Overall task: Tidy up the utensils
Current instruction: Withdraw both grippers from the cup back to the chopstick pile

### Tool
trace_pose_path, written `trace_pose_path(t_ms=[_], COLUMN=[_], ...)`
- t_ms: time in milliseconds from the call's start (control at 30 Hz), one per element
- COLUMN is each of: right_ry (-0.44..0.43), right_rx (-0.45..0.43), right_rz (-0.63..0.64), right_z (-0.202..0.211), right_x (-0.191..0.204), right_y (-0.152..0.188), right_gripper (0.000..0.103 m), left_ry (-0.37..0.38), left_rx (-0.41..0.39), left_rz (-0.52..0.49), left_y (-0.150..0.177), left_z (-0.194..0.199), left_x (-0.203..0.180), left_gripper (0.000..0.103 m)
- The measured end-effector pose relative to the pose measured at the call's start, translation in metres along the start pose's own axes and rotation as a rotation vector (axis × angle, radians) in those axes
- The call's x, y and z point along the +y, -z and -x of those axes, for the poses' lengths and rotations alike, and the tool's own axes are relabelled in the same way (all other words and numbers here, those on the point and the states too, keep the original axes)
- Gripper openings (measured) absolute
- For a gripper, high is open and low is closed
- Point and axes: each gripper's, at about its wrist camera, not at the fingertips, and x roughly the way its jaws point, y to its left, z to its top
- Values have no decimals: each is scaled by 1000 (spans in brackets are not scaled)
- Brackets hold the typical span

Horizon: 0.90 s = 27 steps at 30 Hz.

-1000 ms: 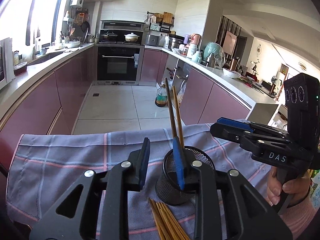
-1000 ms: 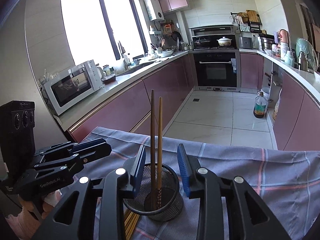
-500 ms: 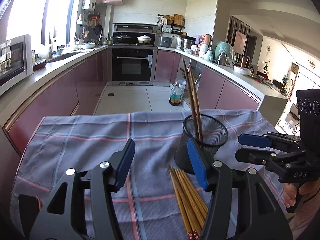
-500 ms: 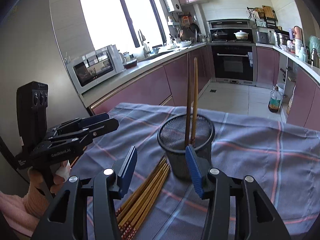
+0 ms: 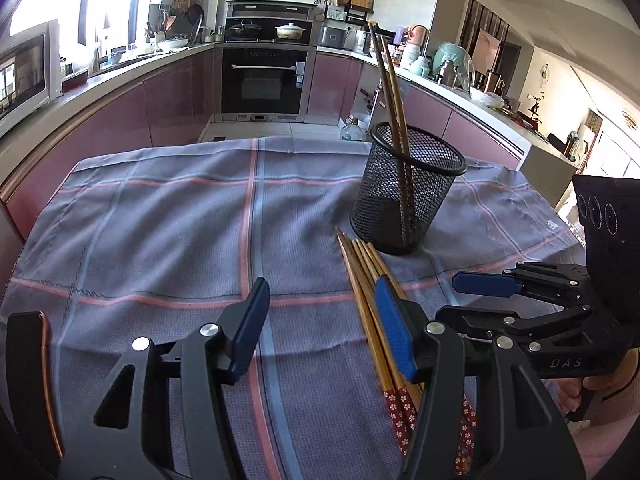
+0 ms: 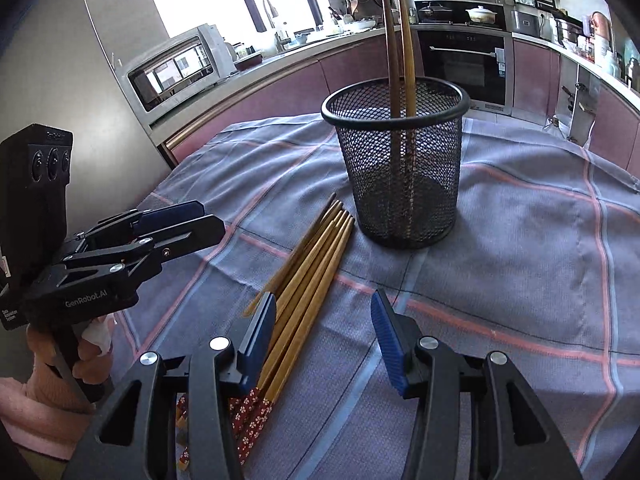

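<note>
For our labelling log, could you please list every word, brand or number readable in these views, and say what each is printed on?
"DAS" on the body of the right gripper.
"GenRobot.AI" on the body of the left gripper.
Small white print at that body's lower edge: too small to read.
Sticker on the oven door: blurred, unreadable.

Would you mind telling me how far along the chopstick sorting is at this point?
Done: two chopsticks stand in the mesh holder. In hand: nothing; the left tool and right tool are both open and empty above the cloth. Left: the bundle of loose chopsticks lying beside the holder has yet to go in.
</note>
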Motion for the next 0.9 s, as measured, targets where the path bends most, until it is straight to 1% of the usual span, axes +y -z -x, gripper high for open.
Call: trace_pose_path(t_ms=[233,300,467,567,667,900], right_ry=[33,39,57,72,76,88], right_rx=[17,21,21,23,28,27], right_rz=[-8,-2,10,16,14,28], right_z=[-7,-9,-13,-15,-18,-20], right_x=[0,1,4,5,5,10], right_y=[6,7,9,8,8,8], right_gripper=[46,43,41,39,36,35], left_ry=[9,11,18,24,27,38], left_rx=[31,38,49,57,65,84], left_rz=[-7,-10,-22,-29,-38,-46], left_y=[10,12,16,18,21,24], left_z=[-5,-7,-10,-12,-16,-23], left_x=[-4,-5,-9,-11,-14,-15], left_gripper=[54,54,54,54,54,54])
